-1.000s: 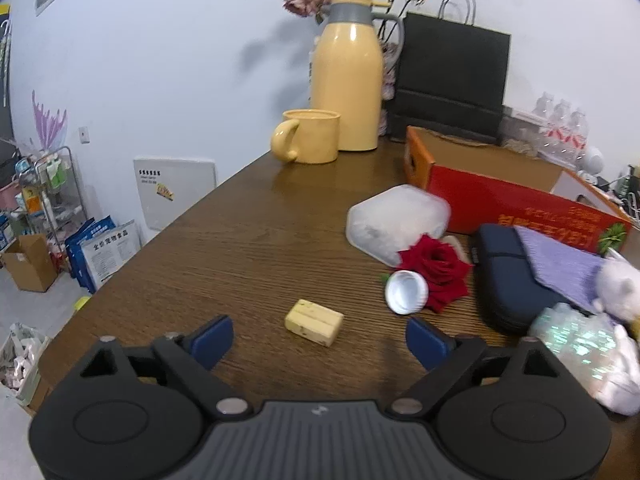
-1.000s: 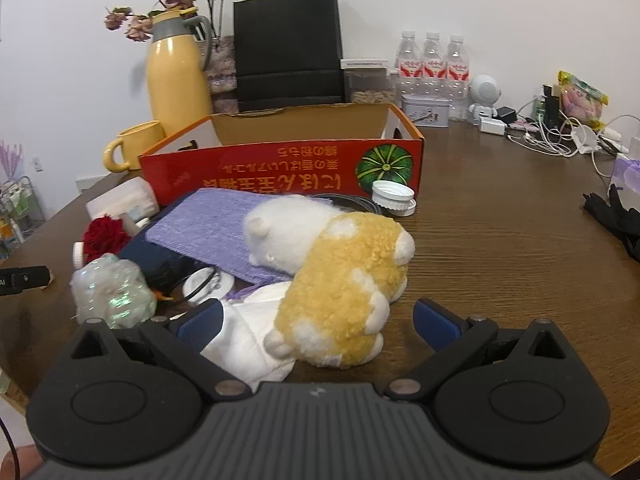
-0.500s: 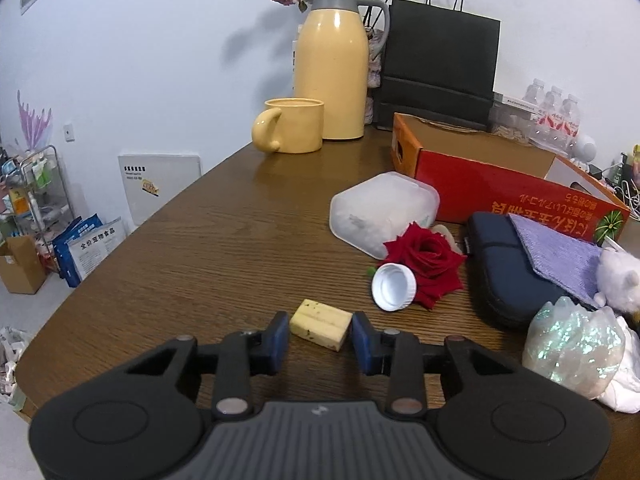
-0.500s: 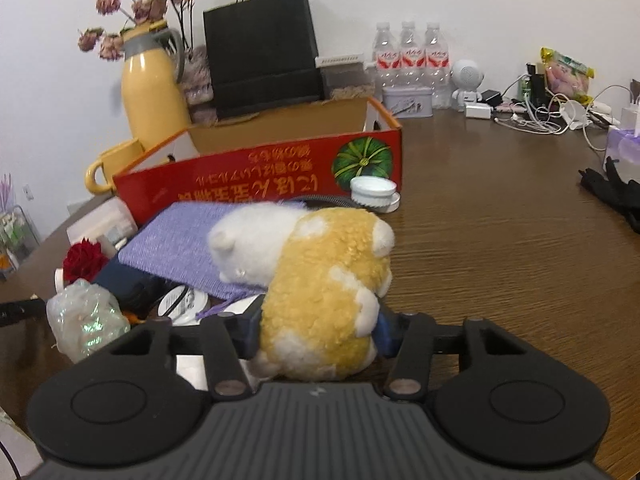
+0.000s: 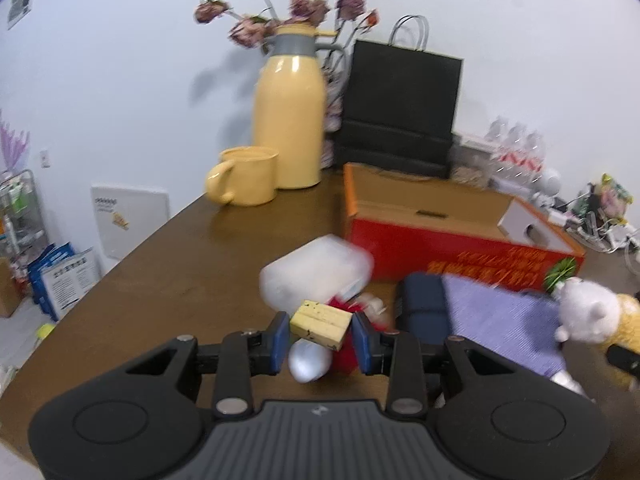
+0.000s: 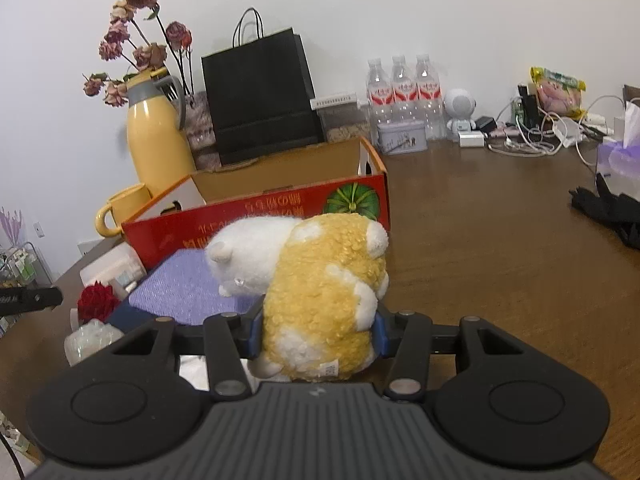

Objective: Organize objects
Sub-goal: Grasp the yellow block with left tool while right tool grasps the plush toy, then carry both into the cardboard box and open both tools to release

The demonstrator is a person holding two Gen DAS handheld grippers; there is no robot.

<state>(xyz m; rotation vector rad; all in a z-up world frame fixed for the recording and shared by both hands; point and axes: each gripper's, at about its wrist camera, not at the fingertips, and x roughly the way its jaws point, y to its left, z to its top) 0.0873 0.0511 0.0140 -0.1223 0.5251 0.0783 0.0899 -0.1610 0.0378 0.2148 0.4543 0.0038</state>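
Yellow and holed, one cheese block point(image 5: 321, 323) sat clamped in the left gripper point(image 5: 320, 338), lifted above the wooden table point(image 5: 168, 272). The right gripper point(image 6: 318, 332), jaws closing, squeezed one plush hamster point(image 6: 320, 288) before one red box point(image 6: 256, 216). Three water bottles point(image 6: 404, 92) stood behind.

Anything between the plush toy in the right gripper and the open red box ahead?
Nothing visible: the plush toy, clamped in the right gripper, faces the red box directly; only the purple cloth lies low to its left.
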